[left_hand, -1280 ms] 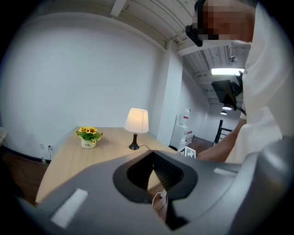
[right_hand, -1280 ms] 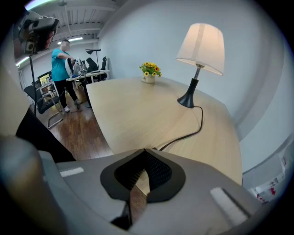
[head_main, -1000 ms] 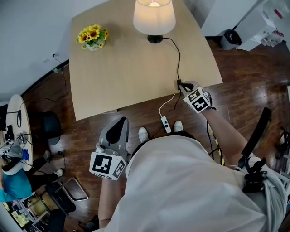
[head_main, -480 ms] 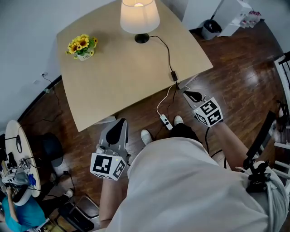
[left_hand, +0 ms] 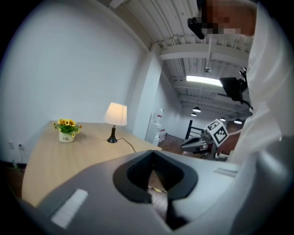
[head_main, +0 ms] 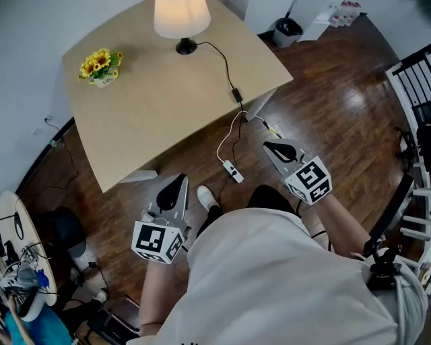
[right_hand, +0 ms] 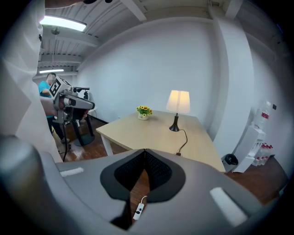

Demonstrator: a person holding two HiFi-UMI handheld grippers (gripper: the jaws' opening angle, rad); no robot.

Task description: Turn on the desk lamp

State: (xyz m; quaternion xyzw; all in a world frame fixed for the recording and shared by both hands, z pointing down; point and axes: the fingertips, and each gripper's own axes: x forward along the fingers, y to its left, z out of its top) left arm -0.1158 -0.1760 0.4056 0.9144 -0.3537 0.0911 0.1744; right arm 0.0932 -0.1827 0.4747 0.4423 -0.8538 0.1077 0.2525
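The desk lamp [head_main: 182, 17] stands lit at the far edge of the wooden table [head_main: 155, 114], its shade glowing; it also shows lit in the left gripper view [left_hand: 115, 114] and the right gripper view [right_hand: 178, 102]. Its black cord runs to a small black inline piece [head_main: 236, 95] at the table's near edge, then down to a white box [head_main: 232, 172] on the floor. My left gripper [head_main: 176, 182] and right gripper [head_main: 269, 145] are both shut on nothing, held over the floor well short of the table. The jaws meet in each own view [left_hand: 153, 153] [right_hand: 145, 150].
A pot of yellow flowers [head_main: 100, 65] sits on the table's left part. A black bin [head_main: 287, 28] stands on the dark wood floor beyond the table's right corner. A black railing [head_main: 412, 81] is at the far right, and chairs and cables [head_main: 67, 229] at the left.
The view has backed away from the table. My right gripper has drawn back from the black inline piece on the cord to over the floor. The lamp glows throughout.
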